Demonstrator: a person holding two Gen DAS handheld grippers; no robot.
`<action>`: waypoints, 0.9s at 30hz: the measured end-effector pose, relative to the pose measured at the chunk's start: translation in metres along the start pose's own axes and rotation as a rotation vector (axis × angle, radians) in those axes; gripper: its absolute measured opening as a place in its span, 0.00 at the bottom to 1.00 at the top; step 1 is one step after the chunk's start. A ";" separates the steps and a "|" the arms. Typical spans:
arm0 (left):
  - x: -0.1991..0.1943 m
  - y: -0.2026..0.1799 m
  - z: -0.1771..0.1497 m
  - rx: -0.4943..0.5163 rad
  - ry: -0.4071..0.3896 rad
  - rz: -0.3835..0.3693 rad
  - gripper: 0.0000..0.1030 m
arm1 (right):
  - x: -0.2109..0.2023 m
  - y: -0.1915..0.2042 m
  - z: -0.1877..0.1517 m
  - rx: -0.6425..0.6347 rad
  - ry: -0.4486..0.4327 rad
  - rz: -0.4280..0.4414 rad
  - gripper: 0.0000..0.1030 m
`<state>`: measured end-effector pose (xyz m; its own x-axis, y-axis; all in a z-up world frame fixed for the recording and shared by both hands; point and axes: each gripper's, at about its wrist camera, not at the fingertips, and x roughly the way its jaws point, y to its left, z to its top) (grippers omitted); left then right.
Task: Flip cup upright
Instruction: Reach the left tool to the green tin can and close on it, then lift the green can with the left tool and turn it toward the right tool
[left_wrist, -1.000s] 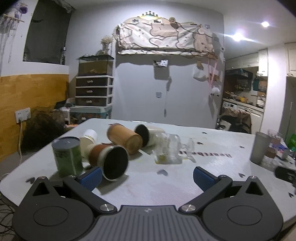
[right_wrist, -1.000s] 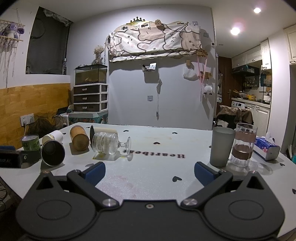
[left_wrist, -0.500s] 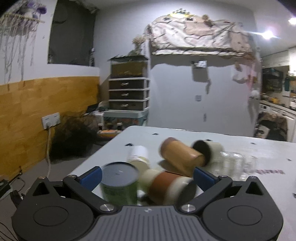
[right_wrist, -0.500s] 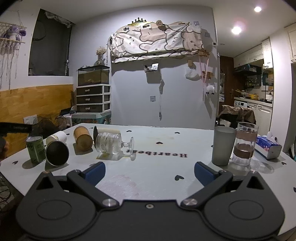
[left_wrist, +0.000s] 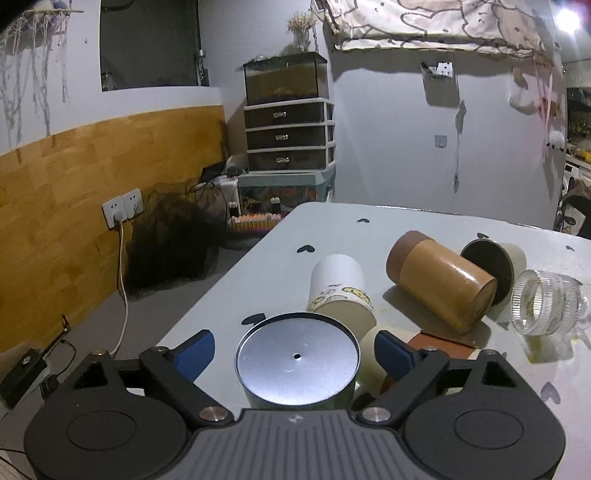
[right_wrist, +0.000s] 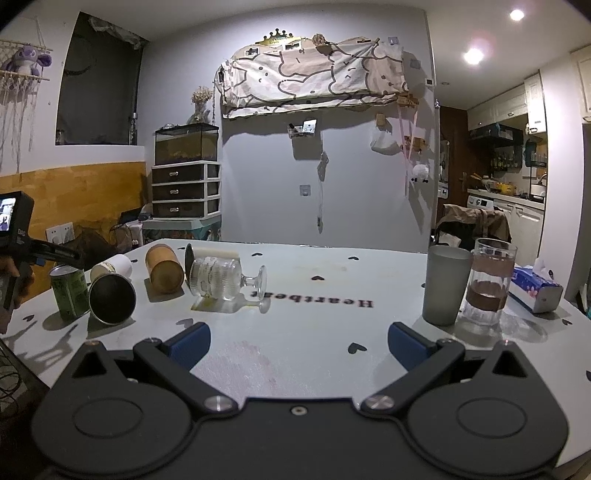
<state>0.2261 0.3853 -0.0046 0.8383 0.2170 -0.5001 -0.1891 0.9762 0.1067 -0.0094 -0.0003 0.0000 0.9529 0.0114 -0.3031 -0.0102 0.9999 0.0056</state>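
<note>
A green cup (left_wrist: 297, 363) stands mouth-down on the table's left corner, its silver base facing up; it also shows in the right wrist view (right_wrist: 68, 291). My left gripper (left_wrist: 295, 354) is open, one finger on either side of that cup, apart from it. Around it lie a white paper cup (left_wrist: 338, 286), a brown-banded cup (right_wrist: 110, 301), a wooden cup (left_wrist: 441, 280) and a ribbed stemmed glass (right_wrist: 225, 278), all on their sides. My right gripper (right_wrist: 297, 341) is open and empty above the table's near middle.
A frosted grey tumbler (right_wrist: 445, 284) and a glass with a brown band (right_wrist: 489, 280) stand upright at the right, next to a tissue pack (right_wrist: 535, 290). The table edge (left_wrist: 207, 295) drops off to the left, with a wall socket and cables beyond.
My left gripper has swung left and closed in on the green cup, which now sits between its open fingers. The right gripper has barely moved.
</note>
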 end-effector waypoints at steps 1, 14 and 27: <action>0.002 0.001 0.000 -0.006 0.005 0.002 0.85 | 0.000 -0.001 0.000 0.002 0.001 -0.002 1.00; -0.013 -0.001 -0.001 0.043 -0.013 -0.017 0.72 | 0.001 -0.003 -0.002 0.008 0.003 -0.005 1.00; -0.126 -0.111 0.031 0.241 -0.245 -0.399 0.72 | -0.001 -0.013 -0.009 0.048 -0.010 -0.018 1.00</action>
<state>0.1578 0.2497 0.0731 0.9215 -0.2053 -0.3298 0.2682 0.9504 0.1577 -0.0134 -0.0137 -0.0086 0.9558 -0.0066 -0.2940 0.0210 0.9987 0.0460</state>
